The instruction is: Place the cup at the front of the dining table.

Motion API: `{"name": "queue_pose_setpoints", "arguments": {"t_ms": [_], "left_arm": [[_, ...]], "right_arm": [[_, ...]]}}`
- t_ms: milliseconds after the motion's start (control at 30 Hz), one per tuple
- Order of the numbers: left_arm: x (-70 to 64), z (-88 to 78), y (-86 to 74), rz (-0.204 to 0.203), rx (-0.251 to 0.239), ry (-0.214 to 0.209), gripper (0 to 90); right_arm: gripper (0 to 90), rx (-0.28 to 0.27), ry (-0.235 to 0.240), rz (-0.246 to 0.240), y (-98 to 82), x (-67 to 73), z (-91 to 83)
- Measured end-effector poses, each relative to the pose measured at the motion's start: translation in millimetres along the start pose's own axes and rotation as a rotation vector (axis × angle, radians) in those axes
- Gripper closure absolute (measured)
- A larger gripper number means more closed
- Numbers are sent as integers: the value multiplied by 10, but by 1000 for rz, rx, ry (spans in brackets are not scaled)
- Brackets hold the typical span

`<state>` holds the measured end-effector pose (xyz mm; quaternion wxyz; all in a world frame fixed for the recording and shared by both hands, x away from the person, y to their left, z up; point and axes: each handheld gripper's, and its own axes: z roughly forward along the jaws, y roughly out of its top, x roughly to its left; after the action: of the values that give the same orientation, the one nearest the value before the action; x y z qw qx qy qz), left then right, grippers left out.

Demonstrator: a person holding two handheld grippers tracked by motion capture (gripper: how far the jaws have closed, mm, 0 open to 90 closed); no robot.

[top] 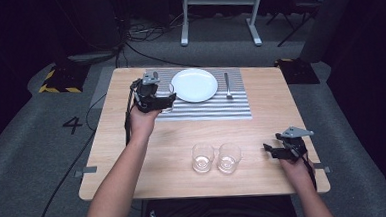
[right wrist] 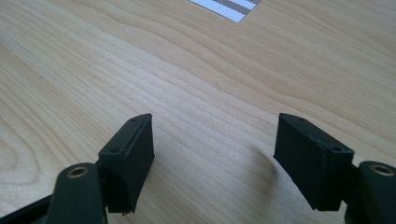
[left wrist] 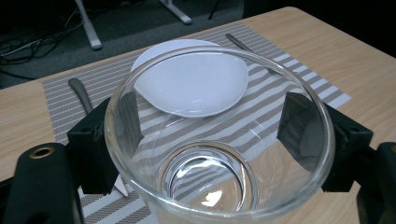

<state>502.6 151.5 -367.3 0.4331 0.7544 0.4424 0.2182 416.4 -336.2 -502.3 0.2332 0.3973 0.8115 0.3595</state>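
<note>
Glass (left wrist: 219, 154) sits clamped between the pads of my left gripper (top: 153, 98), carried over the striped mat's (top: 231, 106) near-left corner at about seven o'clock of the plate (top: 195, 85), I judge to set it by the place setting. The forearm reaches straight out, wrist level. In the left gripper view the glass stands upright, plate at twelve o'clock. In the right gripper view my right gripper (right wrist: 215, 154) gapes empty over bare table (right wrist: 196, 70), parked low.
</note>
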Motion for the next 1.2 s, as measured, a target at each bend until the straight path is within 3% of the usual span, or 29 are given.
{"name": "queue_pose_setpoints", "arguments": {"t_ms": [67, 167, 400, 633, 833, 1100, 1200], "left_arm": [[52, 39, 23, 20, 5, 11, 190], [117, 122, 64, 2, 8, 10, 190], [192, 308, 132, 16, 73, 13, 189], [176, 459, 212, 13, 96, 33, 189], [203, 597, 277, -13, 124, 22, 189], [348, 827, 251, -45, 197, 52, 189], [368, 906, 218, -24, 240, 98, 189]], "right_arm": [[285, 1, -1, 1, 0, 1, -1], [285, 3, 3, 5, 1, -1, -1], [285, 2, 2, -1, 0, -6, 0], [285, 2, 2, -1, 0, -6, 0], [286, 1, 0, 1, 0, 1, -1], [285, 2, -1, -10, -1, -2, -3], [285, 1, -2, -18, -2, 0, -5]]}}
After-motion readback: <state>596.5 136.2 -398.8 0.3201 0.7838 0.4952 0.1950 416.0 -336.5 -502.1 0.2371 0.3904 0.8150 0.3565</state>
